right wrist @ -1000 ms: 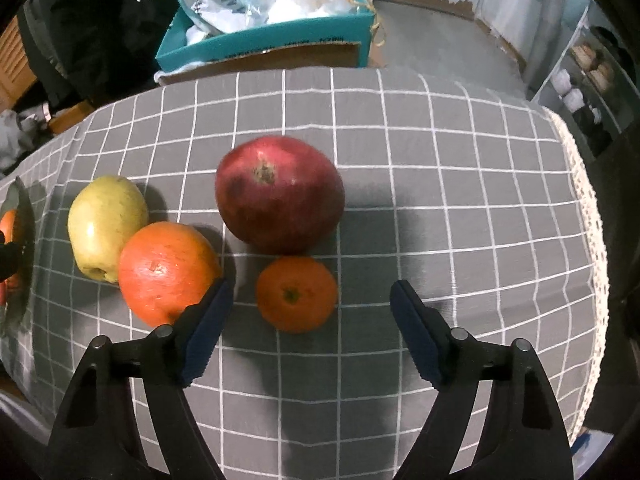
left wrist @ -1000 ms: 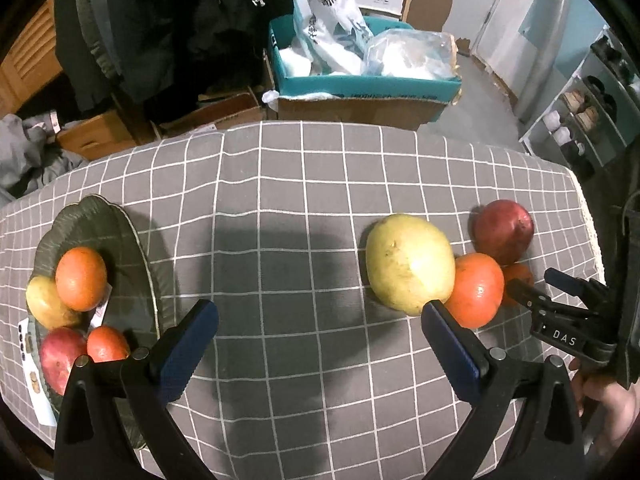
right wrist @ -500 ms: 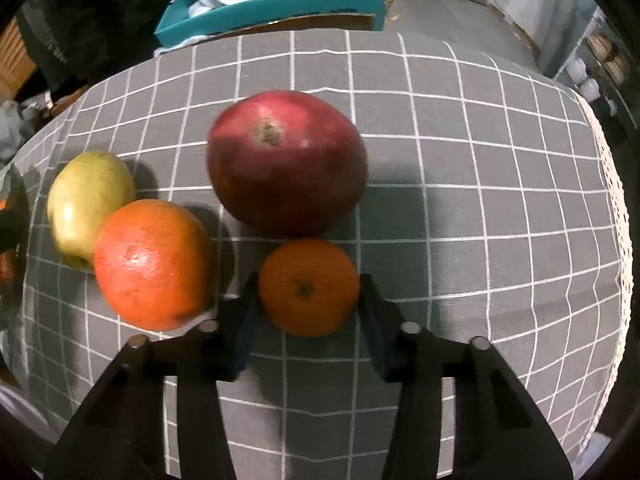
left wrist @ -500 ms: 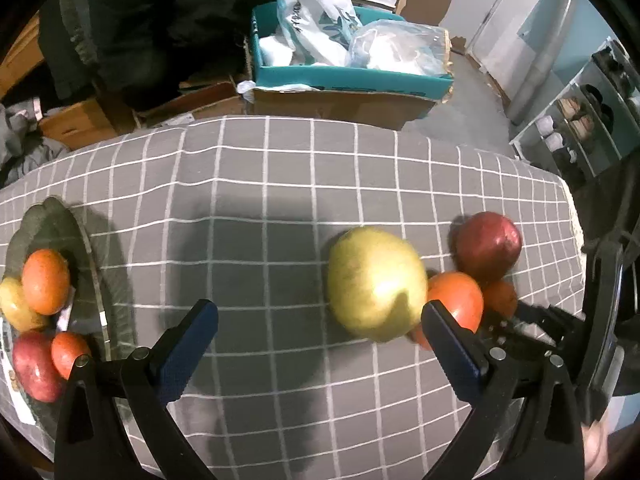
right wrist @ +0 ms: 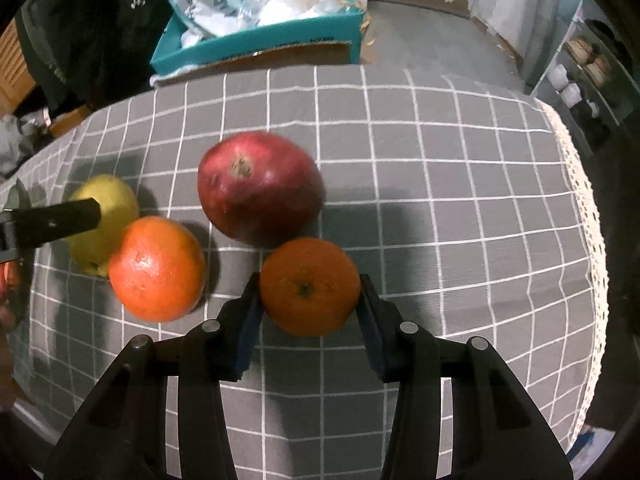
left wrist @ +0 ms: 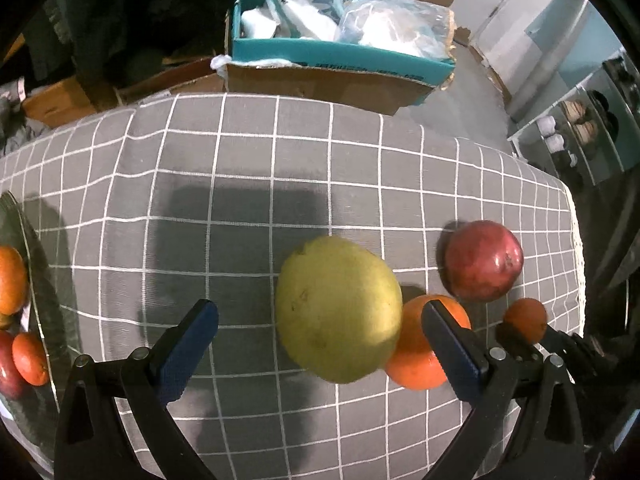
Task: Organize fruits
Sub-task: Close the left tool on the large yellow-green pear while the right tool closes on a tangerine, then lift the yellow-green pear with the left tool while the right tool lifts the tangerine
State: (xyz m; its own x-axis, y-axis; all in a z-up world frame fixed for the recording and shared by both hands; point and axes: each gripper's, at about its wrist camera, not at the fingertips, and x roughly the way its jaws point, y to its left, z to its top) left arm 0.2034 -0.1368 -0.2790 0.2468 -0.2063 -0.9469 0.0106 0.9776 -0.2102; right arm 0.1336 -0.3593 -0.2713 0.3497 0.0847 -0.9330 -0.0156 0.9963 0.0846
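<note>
A small tangerine (right wrist: 310,286) sits between the pads of my right gripper (right wrist: 310,304), which is shut on it just above the grey checked cloth (right wrist: 440,200). Behind it lies a red pomegranate (right wrist: 260,188), and to its left a big orange (right wrist: 156,268) touches a yellow-green fruit (right wrist: 112,196). My left gripper (left wrist: 318,316) is open, and the yellow-green fruit (left wrist: 338,310) lies between its fingers without touching them. In the left wrist view the big orange (left wrist: 416,356), the pomegranate (left wrist: 482,266) and the held tangerine (left wrist: 526,320) are to the right.
A dark glass plate (left wrist: 52,320) at the table's left edge holds several fruits, among them an orange (left wrist: 10,280). Beyond the far edge stands a teal-rimmed cardboard box (left wrist: 332,60) of plastic bags. The lace-trimmed table edge (right wrist: 584,208) runs along the right, with shelves (right wrist: 580,64) behind.
My right gripper has closed on the tangerine. My left gripper has moved right and lower, bringing the yellow-green fruit between its fingers; the plate has slid to the view's left edge.
</note>
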